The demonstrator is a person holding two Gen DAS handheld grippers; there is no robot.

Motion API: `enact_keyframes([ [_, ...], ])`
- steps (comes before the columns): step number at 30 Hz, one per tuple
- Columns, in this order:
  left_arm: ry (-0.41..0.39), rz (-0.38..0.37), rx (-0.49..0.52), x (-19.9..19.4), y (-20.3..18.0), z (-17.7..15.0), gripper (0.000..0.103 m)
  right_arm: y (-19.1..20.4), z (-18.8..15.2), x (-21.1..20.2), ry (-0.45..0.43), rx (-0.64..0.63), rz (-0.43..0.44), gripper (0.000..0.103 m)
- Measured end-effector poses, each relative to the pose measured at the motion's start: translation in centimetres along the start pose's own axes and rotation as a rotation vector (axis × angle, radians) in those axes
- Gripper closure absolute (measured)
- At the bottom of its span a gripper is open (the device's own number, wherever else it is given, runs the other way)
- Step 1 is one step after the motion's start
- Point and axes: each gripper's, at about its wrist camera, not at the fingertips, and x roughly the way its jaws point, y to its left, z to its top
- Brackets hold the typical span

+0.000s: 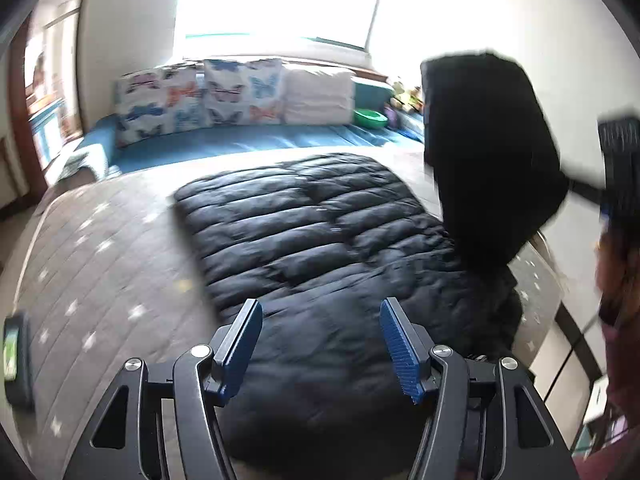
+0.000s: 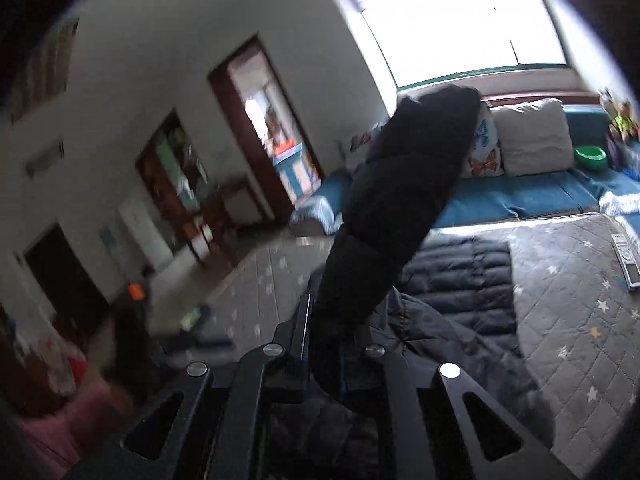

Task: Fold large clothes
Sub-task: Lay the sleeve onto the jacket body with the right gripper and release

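A black quilted puffer jacket (image 1: 312, 232) lies spread on a bed with a grey star-patterned cover (image 1: 100, 240). My left gripper (image 1: 320, 312) hovers over the jacket's near end, its blue pads (image 1: 240, 340) wide apart with nothing between them, so it is open. The jacket's sleeve (image 1: 492, 152) is lifted high at the right. In the right wrist view that sleeve (image 2: 400, 200) rises from my right gripper (image 2: 334, 328), which is shut on its end. The jacket's body (image 2: 460, 280) lies below on the bed cover (image 2: 560, 320).
Butterfly-print pillows (image 1: 200, 96), a white cushion (image 1: 320, 96) and a green bowl (image 1: 370, 118) sit on the blue bench under the window. A phone (image 1: 16, 356) lies at the bed's left edge, a remote (image 2: 624, 260) at its right. A person's pink sleeve (image 2: 72, 420) shows low left.
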Motion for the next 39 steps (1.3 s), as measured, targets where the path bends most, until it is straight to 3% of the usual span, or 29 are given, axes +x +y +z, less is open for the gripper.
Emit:
enact_keyframes([
  [5,-0.024,0.004,-0.100,-2.9,4.7,-2.8,0.037,4.2,-7.1,7.7,0.238,-0.097,-0.040,0.090],
  [9,-0.062,-0.021,-0.104,-4.6,4.9,-3.6,0.037,5.2,-11.1,10.7,0.343,-0.180,-0.121,0.086],
  [16,-0.101,-0.122,-0.025,-4.1,-1.2,-1.3,0.037,5.6,-9.8,7.2,0.344,-0.228,-0.096,0.081],
  [19,-0.087,-0.160,0.036,-2.9,-4.3,-0.7,0.033,5.0,-9.3,6.5,0.352,-0.230,-0.069,0.072],
  [22,-0.035,-0.172,0.047,-0.5,-6.5,-0.4,0.032,3.8,-8.9,5.5,0.361,-0.195,-0.019,0.052],
  [25,0.011,-0.217,0.031,1.3,-8.0,-0.8,0.032,3.0,-8.5,4.1,0.331,-0.185,0.001,0.050],
  [28,-0.004,-0.199,0.091,1.1,-9.4,-2.0,0.032,1.6,-7.8,2.7,0.286,-0.185,-0.038,0.050],
  [30,-0.024,-0.128,0.121,0.6,-9.5,-2.9,0.029,0.2,-7.4,2.0,0.272,-0.188,-0.096,0.050],
  [33,-0.016,-0.052,0.057,0.3,-7.3,-4.0,0.022,-1.6,-7.1,1.6,0.257,-0.189,-0.182,0.050],
  [36,0.027,-0.049,-0.055,1.2,-5.0,-4.6,0.022,-4.2,-6.9,1.7,0.241,-0.165,-0.273,0.050],
  [39,0.071,-0.093,-0.142,3.0,-3.5,-5.2,0.023,-6.8,-6.7,1.7,0.221,-0.072,-0.291,0.050],
])
